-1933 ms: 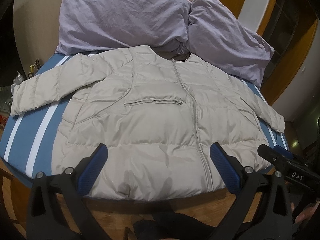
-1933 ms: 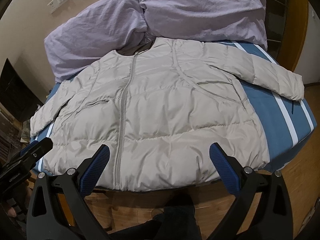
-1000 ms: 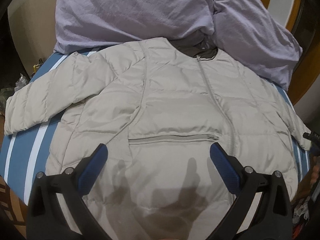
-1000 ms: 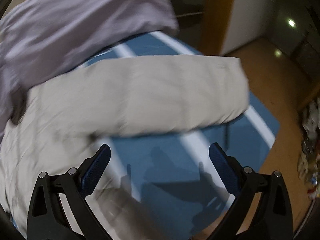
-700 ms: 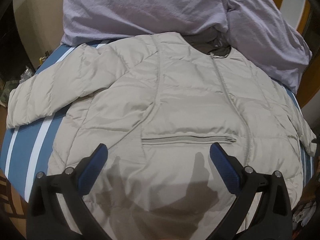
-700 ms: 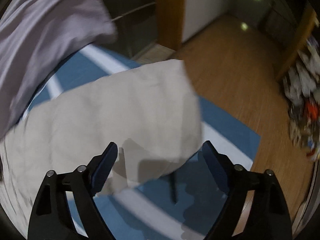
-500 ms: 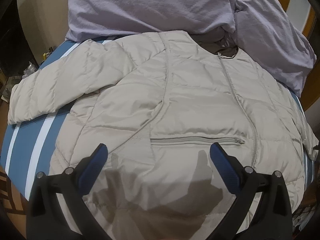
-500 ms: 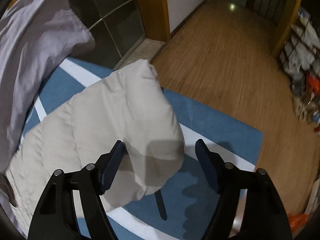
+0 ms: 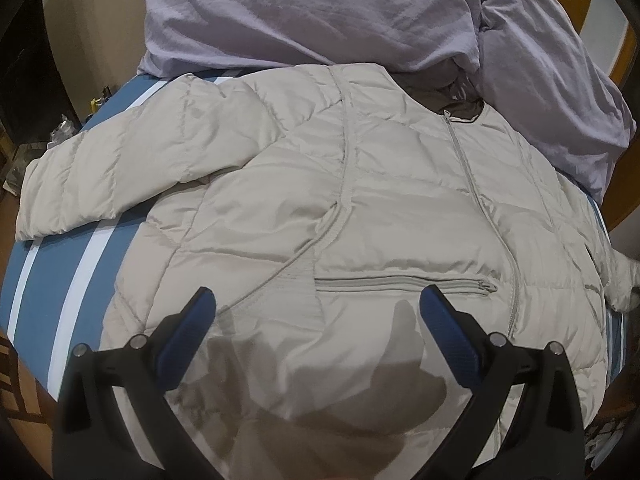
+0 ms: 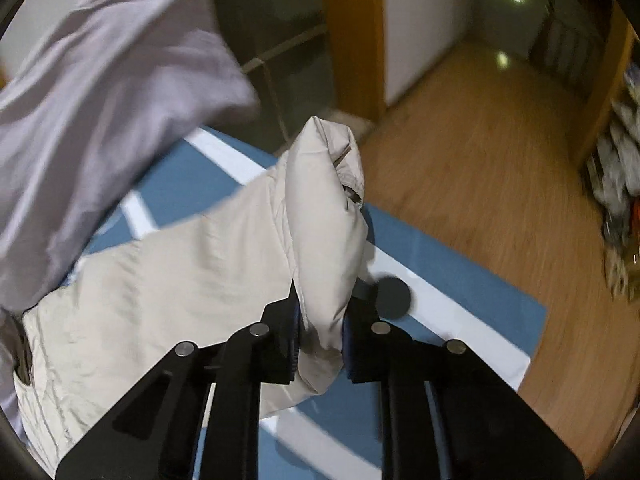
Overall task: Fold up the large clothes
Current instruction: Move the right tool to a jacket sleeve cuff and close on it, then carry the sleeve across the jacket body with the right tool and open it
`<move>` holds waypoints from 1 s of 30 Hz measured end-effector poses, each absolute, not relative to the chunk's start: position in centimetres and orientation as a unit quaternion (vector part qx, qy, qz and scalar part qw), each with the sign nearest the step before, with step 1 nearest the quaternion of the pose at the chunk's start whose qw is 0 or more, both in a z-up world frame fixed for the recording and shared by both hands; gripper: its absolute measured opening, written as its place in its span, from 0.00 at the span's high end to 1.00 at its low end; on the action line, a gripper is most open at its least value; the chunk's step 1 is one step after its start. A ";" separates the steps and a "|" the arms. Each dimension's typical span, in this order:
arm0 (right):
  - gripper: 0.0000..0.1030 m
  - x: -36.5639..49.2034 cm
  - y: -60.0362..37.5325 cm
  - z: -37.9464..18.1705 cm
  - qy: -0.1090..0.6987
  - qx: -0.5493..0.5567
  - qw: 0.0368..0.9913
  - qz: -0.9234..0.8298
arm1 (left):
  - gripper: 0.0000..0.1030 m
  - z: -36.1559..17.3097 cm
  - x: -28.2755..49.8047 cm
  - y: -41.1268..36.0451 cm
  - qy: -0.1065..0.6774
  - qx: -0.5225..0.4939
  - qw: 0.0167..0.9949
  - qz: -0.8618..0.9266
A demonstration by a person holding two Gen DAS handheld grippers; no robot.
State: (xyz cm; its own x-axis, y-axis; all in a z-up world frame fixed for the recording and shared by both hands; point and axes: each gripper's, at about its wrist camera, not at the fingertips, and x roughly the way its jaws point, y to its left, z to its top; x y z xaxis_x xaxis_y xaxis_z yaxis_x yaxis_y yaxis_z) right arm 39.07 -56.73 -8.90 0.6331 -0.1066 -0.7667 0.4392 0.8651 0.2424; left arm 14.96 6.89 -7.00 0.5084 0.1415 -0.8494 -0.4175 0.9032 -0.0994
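A beige puffer jacket (image 9: 392,208) lies front up, zipped, on a blue bed with white stripes (image 9: 52,264). Its left sleeve (image 9: 120,160) stretches out to the left. My left gripper (image 9: 316,312) is open and hovers over the jacket's lower front, just below the chest pocket zip (image 9: 404,282). My right gripper (image 10: 320,332) is shut on the cuff end of the right sleeve (image 10: 324,216), which stands up bunched between the pads and is raised off the bed (image 10: 460,292).
Lilac pillows (image 9: 320,12) lie at the head of the bed, against the jacket's collar; one also shows in the right wrist view (image 10: 100,100). Wooden floor (image 10: 500,168) and a door frame (image 10: 348,32) lie beyond the bed's right edge. Clutter (image 10: 620,184) sits at far right.
My right gripper swung to the right sleeve, closed on its cuff end and lifted it. My left gripper moved forward over the jacket's front and stayed open.
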 end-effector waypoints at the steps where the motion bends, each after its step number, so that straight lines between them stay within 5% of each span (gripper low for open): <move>1: 0.84 39.3 -56.0 -8.1 0.392 0.201 0.886 -0.144 | 0.02 -7.0 14.8 7.0 0.467 -0.150 0.856 0.165; 11: 0.84 42.7 -39.9 -1.9 0.375 0.124 0.918 0.037 | 0.02 -6.3 12.7 8.8 0.450 -0.168 0.858 0.179; 30: 0.85 37.3 -11.8 -5.9 0.457 -0.008 0.851 0.258 | 0.02 -5.3 7.6 14.2 0.422 -0.197 0.851 0.243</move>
